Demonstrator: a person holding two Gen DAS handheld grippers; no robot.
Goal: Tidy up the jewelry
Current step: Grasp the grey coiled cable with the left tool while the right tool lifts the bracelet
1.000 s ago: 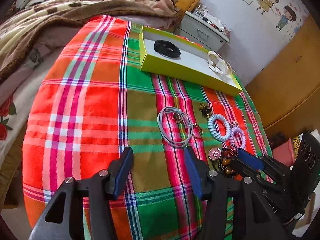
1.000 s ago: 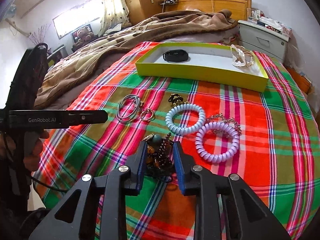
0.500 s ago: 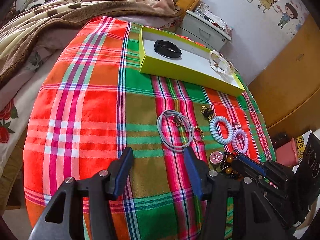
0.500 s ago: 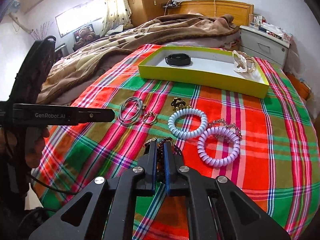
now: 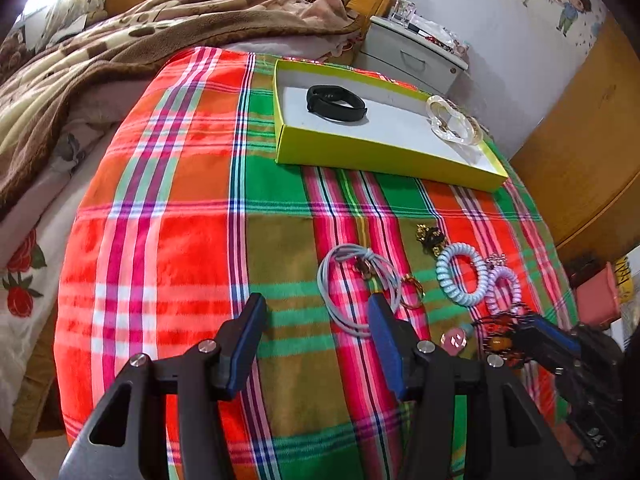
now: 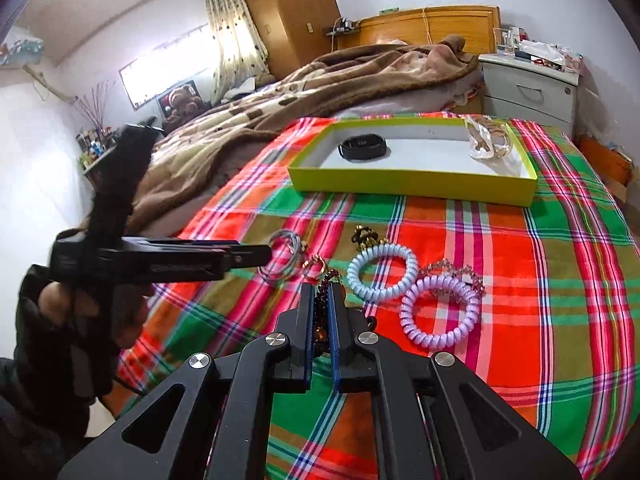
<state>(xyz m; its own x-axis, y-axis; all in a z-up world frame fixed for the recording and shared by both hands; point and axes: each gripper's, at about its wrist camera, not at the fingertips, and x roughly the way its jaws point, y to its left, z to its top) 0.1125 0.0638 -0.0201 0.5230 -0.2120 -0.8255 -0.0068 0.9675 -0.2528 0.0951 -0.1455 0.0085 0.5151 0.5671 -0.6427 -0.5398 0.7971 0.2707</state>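
Dark beaded bracelet (image 6: 320, 312) pinched between the closed right tongs (image 6: 321, 292)

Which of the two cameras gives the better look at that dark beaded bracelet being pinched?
The right wrist view: the dark beaded bracelet hangs between the right gripper and its shut blue fingers, filling the foreground. The left wrist view shows it only small and blurred near the right edge, partly hidden by that gripper.

No text can be read clearly. The right gripper (image 5: 532, 330) body shows small white marks, perhaps "S45", too blurred to confirm.
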